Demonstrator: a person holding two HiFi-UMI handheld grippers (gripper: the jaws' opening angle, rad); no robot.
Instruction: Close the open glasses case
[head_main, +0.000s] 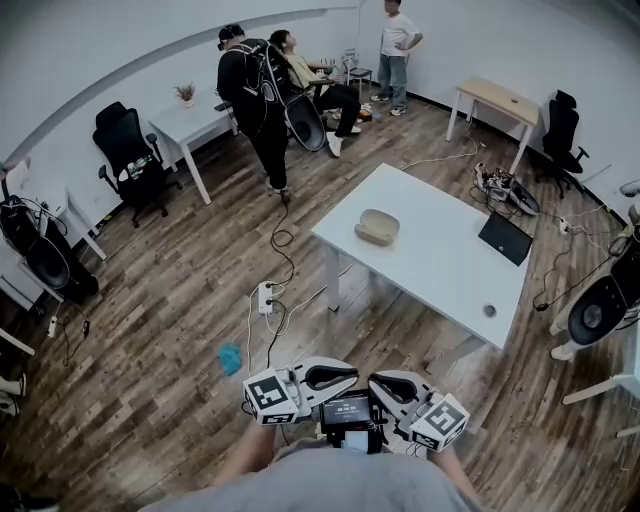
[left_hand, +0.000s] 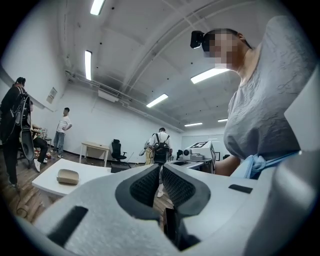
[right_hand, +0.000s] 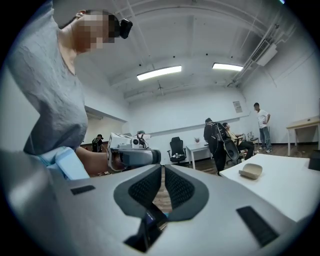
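Glasses case (head_main: 377, 227): tan, on the white table (head_main: 440, 270), toward the tabletop's 10 o'clock end; seen from the head view it lies at about 12 o'clock from the grippers and well apart from them. Too small to tell how far its lid stands up.
Left gripper (left_hand: 161, 169): jaws together, nothing between them, held close to the body.
Right gripper (right_hand: 163, 171): jaws likewise pressed together and empty, facing the left one.
Stage, as I judge it: the approach; neither gripper is anywhere near the case.
Risk on the floor: a power strip (head_main: 266, 298) and its cable (head_main: 281, 240) lie at 8 o'clock of the case, beside the path to the table; a foot could catch them.
Risk at the lid: the case looks light and the tabletop smooth, so a one-sided push may slide it instead of folding the lid.
Risk of a half-close: pressing near the hinge rather than the front edge could leave the lid unlatched.
Risk to neighbours: a black tablet (head_main: 505, 238) sits at 3 o'clock of the case; a skidding case could hit it.
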